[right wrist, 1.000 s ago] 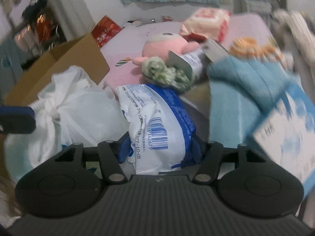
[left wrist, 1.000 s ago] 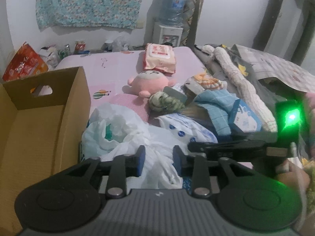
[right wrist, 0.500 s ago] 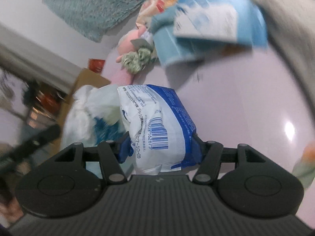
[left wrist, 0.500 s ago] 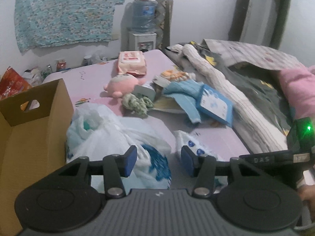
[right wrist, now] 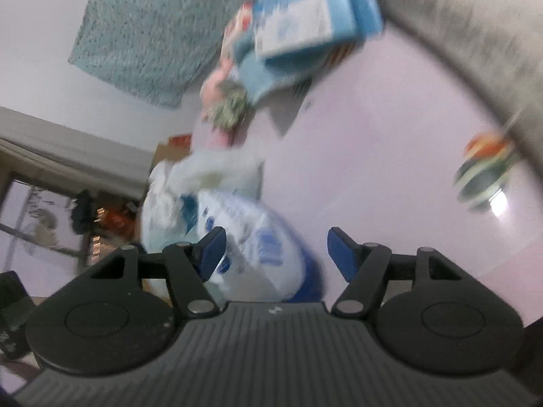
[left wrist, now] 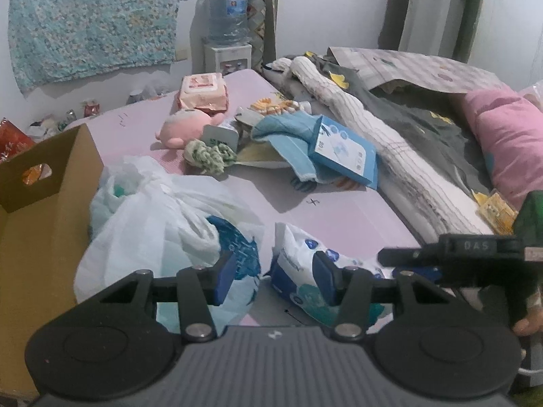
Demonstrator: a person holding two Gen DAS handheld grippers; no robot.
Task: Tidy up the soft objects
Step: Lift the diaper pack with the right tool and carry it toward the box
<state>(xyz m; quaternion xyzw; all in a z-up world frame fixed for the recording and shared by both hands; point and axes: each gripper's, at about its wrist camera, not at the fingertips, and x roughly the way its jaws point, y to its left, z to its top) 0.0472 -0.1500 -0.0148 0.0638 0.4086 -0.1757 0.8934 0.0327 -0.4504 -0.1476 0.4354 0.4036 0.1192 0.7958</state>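
On the pink bed (left wrist: 339,210), between the white bag (left wrist: 152,224) and the right gripper (right wrist: 275,249), the blue-and-white pack (right wrist: 258,244) is seen lying, its long axis running away from the spread, just-opening jaws, which no longer press it. The left gripper (left wrist: 271,271) is held spread and empty nearby, its right finger overlapping the pack's edge; contact cannot be judged, and the right view is blurred.

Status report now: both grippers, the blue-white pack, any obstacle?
Right gripper jaws just opening, blue-white pack released between them. Left gripper open, empty. White plastic bag sits before cardboard box.
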